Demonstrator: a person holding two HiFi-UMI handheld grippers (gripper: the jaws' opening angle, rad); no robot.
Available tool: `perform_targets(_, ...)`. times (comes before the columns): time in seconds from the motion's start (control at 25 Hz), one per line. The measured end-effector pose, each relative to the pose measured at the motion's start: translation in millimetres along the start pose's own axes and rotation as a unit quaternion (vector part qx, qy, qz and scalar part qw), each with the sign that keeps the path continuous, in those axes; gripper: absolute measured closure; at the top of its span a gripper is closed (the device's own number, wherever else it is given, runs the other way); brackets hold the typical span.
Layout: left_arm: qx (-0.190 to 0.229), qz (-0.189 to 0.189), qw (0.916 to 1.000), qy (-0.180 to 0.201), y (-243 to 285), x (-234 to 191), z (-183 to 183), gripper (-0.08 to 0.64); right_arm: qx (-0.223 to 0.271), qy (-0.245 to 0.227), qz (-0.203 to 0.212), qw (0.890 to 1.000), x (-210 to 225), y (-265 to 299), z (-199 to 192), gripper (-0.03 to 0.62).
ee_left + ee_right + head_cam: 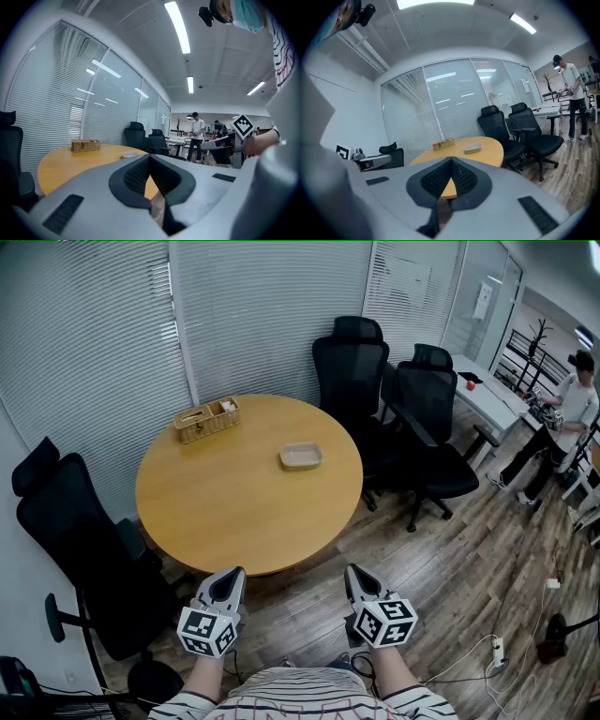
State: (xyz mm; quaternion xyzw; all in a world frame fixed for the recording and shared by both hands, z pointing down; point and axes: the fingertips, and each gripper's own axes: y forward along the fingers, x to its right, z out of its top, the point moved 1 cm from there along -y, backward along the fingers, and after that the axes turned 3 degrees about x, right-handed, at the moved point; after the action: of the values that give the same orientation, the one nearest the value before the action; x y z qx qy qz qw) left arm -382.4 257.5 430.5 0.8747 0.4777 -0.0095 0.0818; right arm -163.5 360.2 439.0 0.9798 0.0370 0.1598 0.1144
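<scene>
Table (pixel 187 512) edge lies just before left hand-held gripper (pixel 229 579).

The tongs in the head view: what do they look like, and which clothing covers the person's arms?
The left tongs and the right tongs are pale grey and taper to a point, with black ribbed pads on the inner faces. Each carries a white cube printed with black square markers. The sleeves are white with dark stripes.

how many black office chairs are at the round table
3: the left chair at the near-left edge of the table; the rear chair and right chair side by side on its far right. More may be out of frame.
</scene>
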Motion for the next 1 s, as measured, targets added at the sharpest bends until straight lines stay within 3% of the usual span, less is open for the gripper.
perform_targets(0.52, 0.011, -0.028, 0.9994, -0.014, 30, -3, -7, 0.523, 0.011, 0.020, -0.003, 1.000, 12, 20, -6, 0.561)
perform_targets(0.56, 0.009, -0.027, 0.9994, -0.019, 36, -3, -8, 0.502, 0.014, 0.023, -0.005, 1.000, 18, 24, -5, 0.559)
perform_targets(0.6, 0.006, -0.026, 0.9993, -0.025, 42, -3, -10, 0.416, 0.017, 0.025, -0.007, 1.000, 24, 29, -3, 0.553)
perform_targets(0.64, 0.002, -0.024, 0.9993, -0.029, 49, -3, -12, 0.351, 0.019, 0.028, -0.006, 0.999, 31, 34, 0, 0.507)
perform_targets(0.68, -0.002, -0.021, 0.9993, -0.030, 56, -2, -13, 0.348, 0.020, 0.032, -0.002, 0.999, 38, 39, 2, 0.397)
perform_targets(0.72, -0.005, -0.018, 0.9994, -0.030, 63, -1, -14, 0.348, 0.020, 0.034, 0.003, 0.999, 45, 44, 5, 0.367)
perform_targets(1.0, -0.004, 0.021, 0.9995, -0.024, 125, 13, 2, 0.348, 0.002, 0.029, 0.049, 0.998, 99, 87, 34, 0.367)
